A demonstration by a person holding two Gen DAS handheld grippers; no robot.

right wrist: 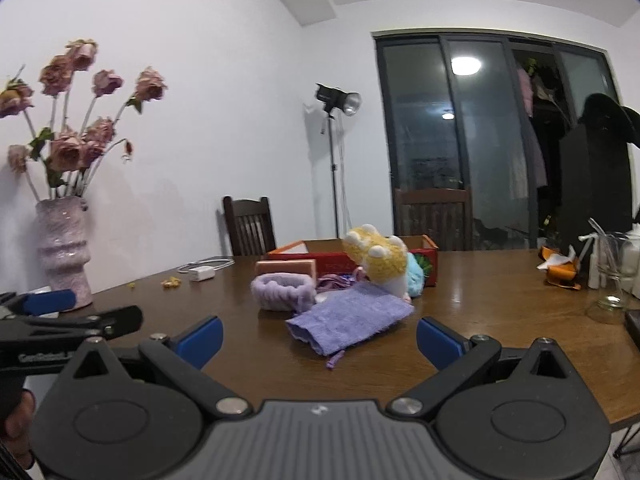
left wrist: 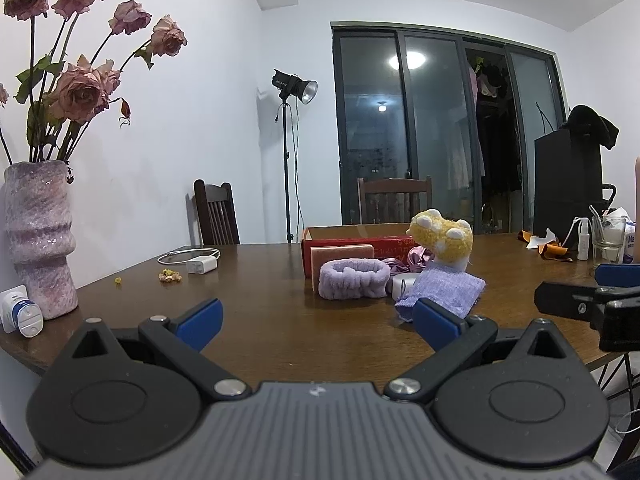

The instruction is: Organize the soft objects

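A purple cloth (left wrist: 442, 290) (right wrist: 352, 318) lies on the brown table in front of a red cardboard box (left wrist: 344, 246) (right wrist: 430, 258). A fluffy lilac headband (left wrist: 354, 278) (right wrist: 282, 290) rests left of the cloth. A yellow and white plush toy (left wrist: 444, 242) (right wrist: 380, 260) stands behind the cloth, beside a blue puff (right wrist: 415, 276). A pink sponge (left wrist: 342, 254) (right wrist: 286, 268) leans on the box. My left gripper (left wrist: 316, 322) is open, short of the headband. My right gripper (right wrist: 320, 338) is open just before the cloth.
A lilac vase (left wrist: 40, 240) (right wrist: 64, 250) of dried roses stands at the table's left edge. A white charger with cable (left wrist: 200, 264) (right wrist: 202, 273) lies behind. A glass jar (right wrist: 612, 276) (left wrist: 608, 238), spray bottle and orange wrappers (right wrist: 558, 270) sit at right. Two wooden chairs stand beyond.
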